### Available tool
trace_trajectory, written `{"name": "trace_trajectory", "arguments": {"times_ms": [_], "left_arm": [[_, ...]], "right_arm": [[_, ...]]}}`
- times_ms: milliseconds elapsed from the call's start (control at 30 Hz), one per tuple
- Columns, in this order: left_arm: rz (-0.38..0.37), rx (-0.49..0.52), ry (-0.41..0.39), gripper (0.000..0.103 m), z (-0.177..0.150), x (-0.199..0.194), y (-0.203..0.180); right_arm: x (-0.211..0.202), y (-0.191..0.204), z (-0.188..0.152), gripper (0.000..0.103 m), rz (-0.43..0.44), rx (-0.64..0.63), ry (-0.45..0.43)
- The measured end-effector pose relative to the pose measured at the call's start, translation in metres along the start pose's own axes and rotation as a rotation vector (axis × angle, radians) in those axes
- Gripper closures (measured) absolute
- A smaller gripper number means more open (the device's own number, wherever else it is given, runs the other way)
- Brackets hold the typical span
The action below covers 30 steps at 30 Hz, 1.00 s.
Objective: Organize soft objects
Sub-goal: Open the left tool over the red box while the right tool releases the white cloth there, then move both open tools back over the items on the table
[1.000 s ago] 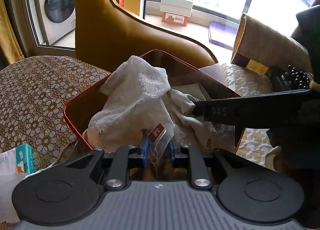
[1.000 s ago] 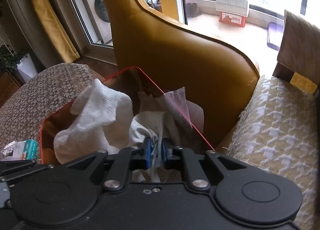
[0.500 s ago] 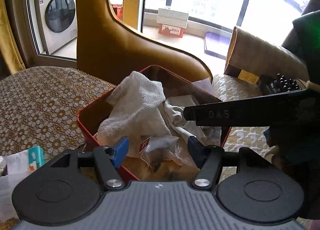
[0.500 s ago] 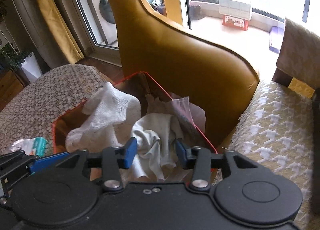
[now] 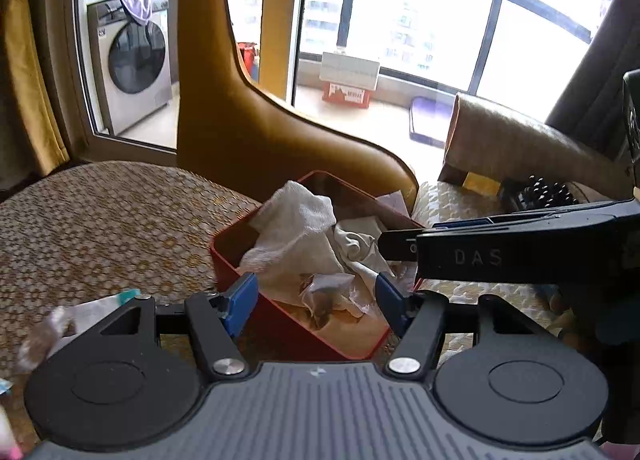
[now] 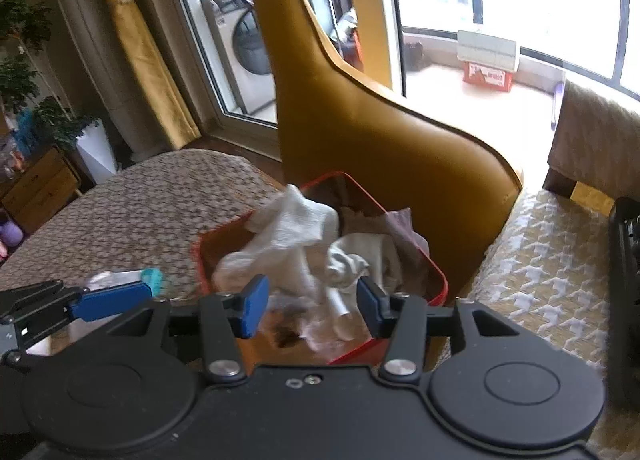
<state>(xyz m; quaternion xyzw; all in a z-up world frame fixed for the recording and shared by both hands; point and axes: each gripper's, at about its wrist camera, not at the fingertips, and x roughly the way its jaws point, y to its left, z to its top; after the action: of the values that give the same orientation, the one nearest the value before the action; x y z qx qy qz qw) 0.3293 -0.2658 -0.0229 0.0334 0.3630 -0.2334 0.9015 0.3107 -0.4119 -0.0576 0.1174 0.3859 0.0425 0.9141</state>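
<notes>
A red bin (image 5: 280,334) (image 6: 438,280) sits on the patterned seat and holds a white knit cloth (image 5: 298,227) (image 6: 288,232), a pale grey rag (image 5: 358,242) (image 6: 348,264) and a clear plastic pouch (image 5: 326,292). My left gripper (image 5: 316,300) hangs above the bin's near side, open, with nothing between its blue pads. My right gripper (image 6: 312,306) is also above the bin, its jaws still opening, and nothing is pinched between them. In the left wrist view the right gripper's black body (image 5: 516,244) crosses in from the right.
A tall mustard chair back (image 5: 224,107) (image 6: 360,107) rises right behind the bin. A tissue packet (image 5: 96,306) (image 6: 128,278) lies on the patterned cushion (image 5: 100,215) to the left. A houndstooth cushion (image 6: 552,272) and a black brush (image 5: 540,191) lie to the right.
Both grippers have let go of the items in the bin and opened. Both have risen and pulled back, so the bin looks smaller and lower.
</notes>
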Motion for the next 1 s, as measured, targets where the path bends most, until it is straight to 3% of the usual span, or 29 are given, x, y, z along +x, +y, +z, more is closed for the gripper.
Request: {"name": "trace_trajectory", "arguments": {"times_ms": [433,1000], "left_arm": [[0.007,-0.003,-0.066,0.039,-0.021,-0.084,0.019],[0.065,-0.066,-0.099,0.038,-0.061,-0.161,0.068]], "right_arm": [[-0.062,0.047,-0.02,0.052,0.075,-0.047,-0.077],[-0.116,0.115,-0.057,0.035,0.183,-0.114,-0.167]]}}
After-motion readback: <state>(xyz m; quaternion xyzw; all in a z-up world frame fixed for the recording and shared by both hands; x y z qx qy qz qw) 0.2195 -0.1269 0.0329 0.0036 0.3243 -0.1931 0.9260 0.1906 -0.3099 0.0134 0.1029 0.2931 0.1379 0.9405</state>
